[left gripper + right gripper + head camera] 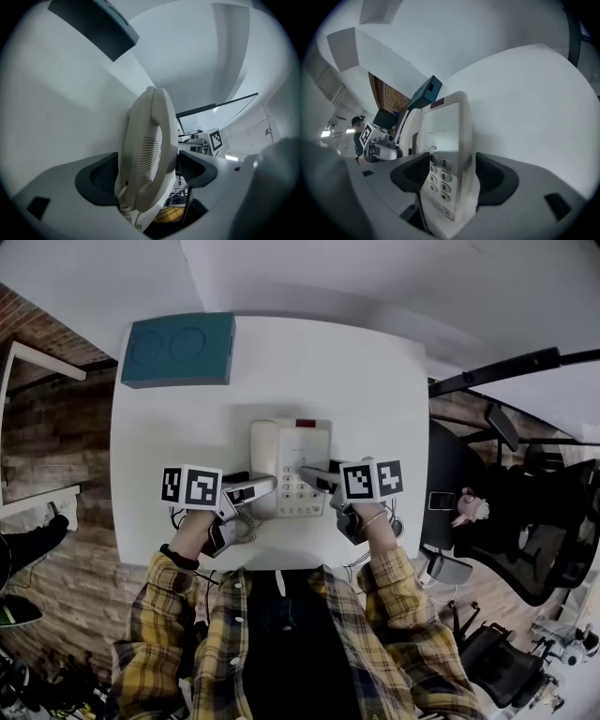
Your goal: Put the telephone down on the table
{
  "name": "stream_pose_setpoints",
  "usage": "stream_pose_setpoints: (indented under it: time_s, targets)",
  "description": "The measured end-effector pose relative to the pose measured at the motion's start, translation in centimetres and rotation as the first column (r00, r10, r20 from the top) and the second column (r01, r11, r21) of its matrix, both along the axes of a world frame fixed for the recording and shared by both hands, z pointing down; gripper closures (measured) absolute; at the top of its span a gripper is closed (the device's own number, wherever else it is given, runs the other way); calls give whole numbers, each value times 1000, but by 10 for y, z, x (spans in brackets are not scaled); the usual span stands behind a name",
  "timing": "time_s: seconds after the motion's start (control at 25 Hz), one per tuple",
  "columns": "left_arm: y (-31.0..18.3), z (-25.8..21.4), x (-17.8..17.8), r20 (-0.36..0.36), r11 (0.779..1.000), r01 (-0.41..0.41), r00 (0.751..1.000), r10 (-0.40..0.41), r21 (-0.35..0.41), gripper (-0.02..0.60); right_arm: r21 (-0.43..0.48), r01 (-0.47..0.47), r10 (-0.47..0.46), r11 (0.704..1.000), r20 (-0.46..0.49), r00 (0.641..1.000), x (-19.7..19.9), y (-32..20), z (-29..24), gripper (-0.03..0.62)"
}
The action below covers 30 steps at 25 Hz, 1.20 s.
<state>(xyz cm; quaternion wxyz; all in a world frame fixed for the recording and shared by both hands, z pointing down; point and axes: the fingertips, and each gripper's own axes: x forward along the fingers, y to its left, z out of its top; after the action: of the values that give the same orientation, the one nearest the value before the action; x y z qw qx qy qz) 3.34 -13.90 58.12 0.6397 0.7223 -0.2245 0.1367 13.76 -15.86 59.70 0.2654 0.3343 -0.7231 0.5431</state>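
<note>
A cream telephone (291, 470) with a keypad lies flat near the front edge of the white table (375, 399). My left gripper (255, 488) reaches in from the left, and its jaws close round the handset (150, 150) on the phone's left side; both pads touch it, so the left gripper (147, 171) is shut on the handset. My right gripper (314, 474) straddles the phone's right edge (461, 140). One pad stands over the keypad and the other outside the casing with a gap, so the right gripper (454, 176) is open.
A teal box (178, 350) sits at the table's far left corner. The phone's coiled cord (246, 526) trails toward the front edge. Black office chairs (525, 521) stand to the right of the table, and a brick wall (56, 427) runs along its left.
</note>
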Motion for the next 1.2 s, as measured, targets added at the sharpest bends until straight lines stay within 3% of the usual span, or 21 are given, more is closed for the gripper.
stream_pose_setpoints:
  time_s: [0.4,0.68,0.8,0.96,1.2]
  targets:
    - [-15,-9,-9,37,997,41,998,-44,71,170,43,9,-8,999,-20,1000,1,-2,-8,296]
    - [-20,-27,-13,139,979,-22,990,-7,201,170,111,26,-17,994,-84,996,6,-8,-25,298]
    - [-28,-37,-18,187,961,-20,982,-34,276,170,146,31,-16,989,-100,995,6,-10,-35,298]
    - [-40,-69,-16,155,931,24,984,-85,363,170,202,30,-13,979,-87,996,3,-12,-56,298]
    - [-52,-122,-7,162,848,14,980,-117,529,172,308,42,-23,950,-64,998,-6,-15,-96,301]
